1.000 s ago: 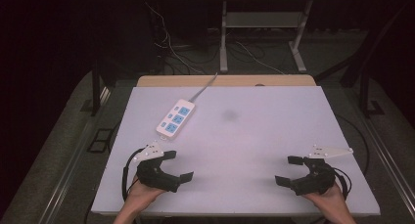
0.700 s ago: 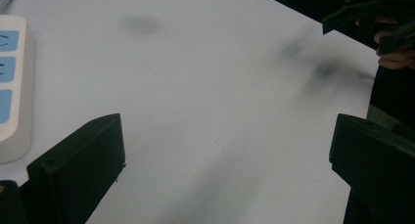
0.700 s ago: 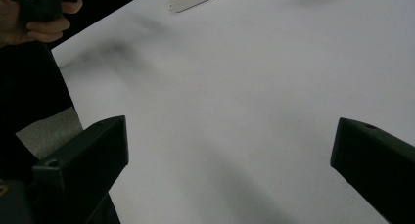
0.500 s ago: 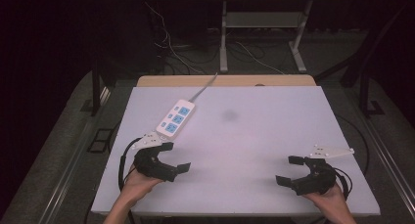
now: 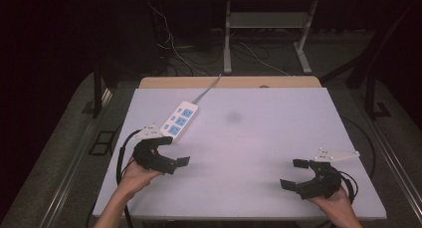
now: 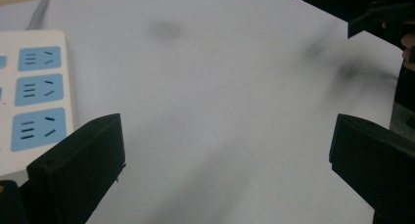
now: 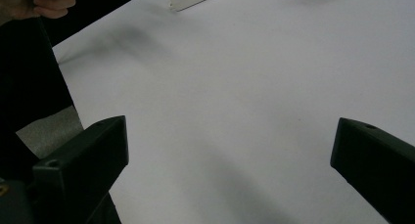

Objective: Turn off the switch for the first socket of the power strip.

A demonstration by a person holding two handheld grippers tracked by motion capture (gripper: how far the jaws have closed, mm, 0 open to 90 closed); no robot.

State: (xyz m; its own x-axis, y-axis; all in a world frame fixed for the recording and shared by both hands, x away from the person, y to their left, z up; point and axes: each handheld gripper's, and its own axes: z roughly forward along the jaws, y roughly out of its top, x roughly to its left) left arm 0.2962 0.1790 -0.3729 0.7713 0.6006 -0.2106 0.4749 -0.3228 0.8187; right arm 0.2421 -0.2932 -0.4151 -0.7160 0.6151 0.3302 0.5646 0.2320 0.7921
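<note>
Your left gripper (image 5: pixel 169 151) has moved forward and toward the power strip (image 5: pixel 179 120) over the last second, so you look to be starting a reach for it, while your right gripper (image 5: pixel 298 174) has stayed near the front right of the surface (image 5: pixel 259 143). Both sets of fingers are spread wide and hold nothing. The strip lies flat at the far left, just beyond your left gripper, its cord running off the back edge.

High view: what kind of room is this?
Probably a lab or workshop: a plain white table with just a power strip, loose cables on the dark floor, and metal stand legs behind.
</note>
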